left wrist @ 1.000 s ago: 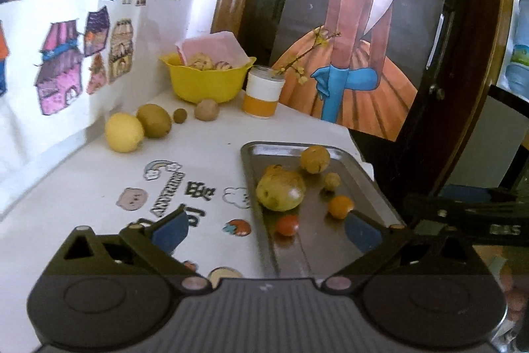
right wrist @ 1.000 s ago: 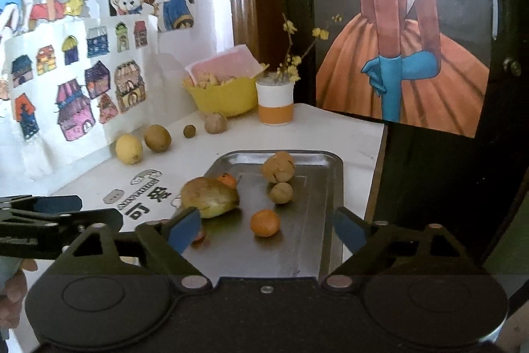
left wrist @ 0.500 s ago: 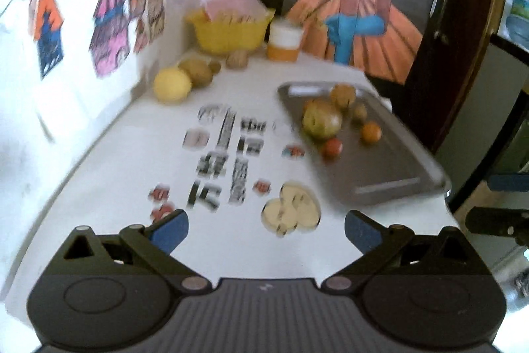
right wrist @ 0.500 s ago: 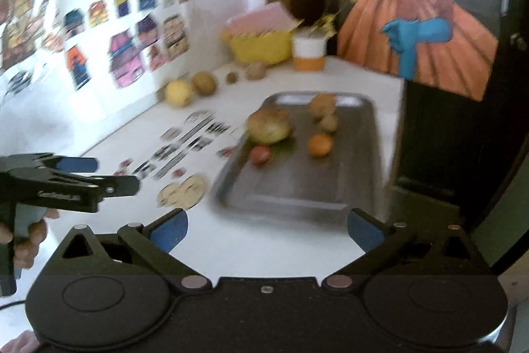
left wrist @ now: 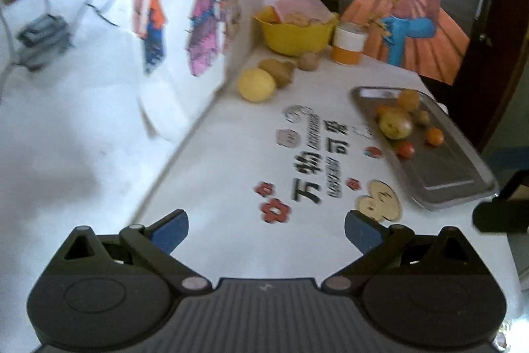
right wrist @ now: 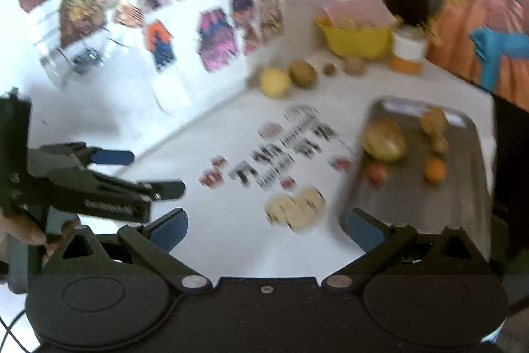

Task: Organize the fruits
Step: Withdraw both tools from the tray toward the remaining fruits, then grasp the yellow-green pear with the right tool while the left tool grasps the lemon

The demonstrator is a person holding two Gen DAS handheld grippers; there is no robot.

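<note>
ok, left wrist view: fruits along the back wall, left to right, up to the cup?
yellow lemon-like fruit → brown kiwi-like fruit → small brown round fruit → white and orange cup. The yellow bowl sits behind them, so it is left out of the order.

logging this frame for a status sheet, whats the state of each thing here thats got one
left gripper: open, empty, above the table
right gripper: open, empty
metal tray: flat on the table, holding five fruits, near half bare
yellow bowl: upright, filled, pink packet on top
white and orange cup: upright beside the bowl
lemon: loose on the table, touching a brown fruit
</note>
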